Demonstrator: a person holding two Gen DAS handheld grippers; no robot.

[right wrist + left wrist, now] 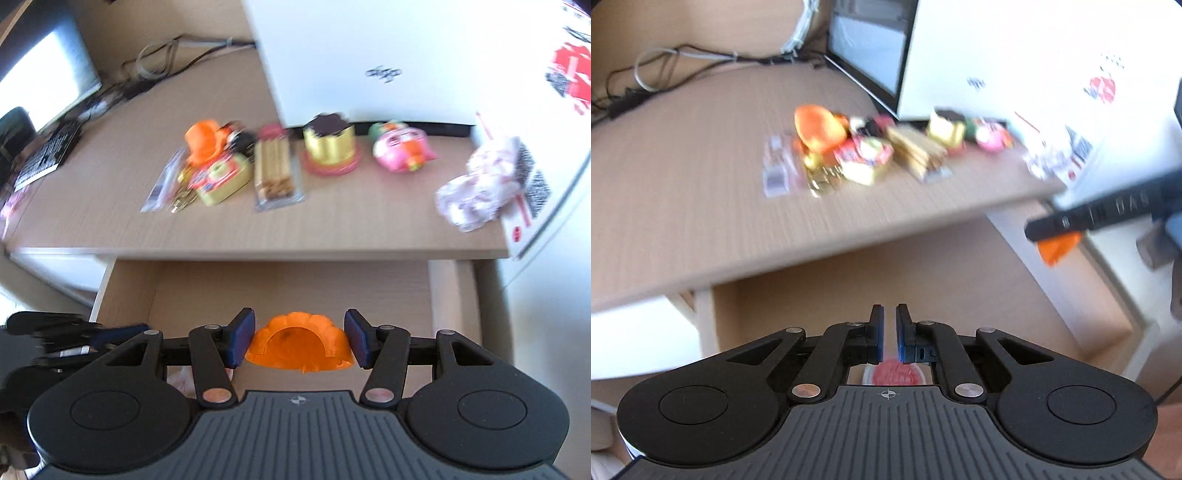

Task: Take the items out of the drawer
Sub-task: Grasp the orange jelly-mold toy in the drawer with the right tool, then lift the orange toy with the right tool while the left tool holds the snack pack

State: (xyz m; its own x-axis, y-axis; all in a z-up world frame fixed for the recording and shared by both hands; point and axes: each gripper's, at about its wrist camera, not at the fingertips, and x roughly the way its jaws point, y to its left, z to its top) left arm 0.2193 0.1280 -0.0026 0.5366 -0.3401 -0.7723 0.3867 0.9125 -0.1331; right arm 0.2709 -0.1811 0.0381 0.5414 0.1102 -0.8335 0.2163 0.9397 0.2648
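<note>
In the right wrist view my right gripper (299, 317) is shut on an orange pumpkin-shaped plastic piece (299, 347), its blue pads pressing both sides, above the open wooden drawer (288, 284). The left wrist view shows the same orange piece (1058, 249) hanging under a black finger (1089, 216) at the right. My left gripper (890, 314) is shut, with only a narrow slit between the pads and nothing visible at the tips. A red and white thing (895, 373) shows below the finger bases; whether it is held I cannot tell. The left gripper (55, 336) appears blurred at the drawer's left.
On the desk top (332, 229) lie several snacks and toys: an orange toy (203, 142), a biscuit pack (275, 166), a gold cup (328, 144), a pink toy (400, 151), a crumpled bag (476, 192). A white box (369, 55), a monitor (48, 77) and cables stand behind.
</note>
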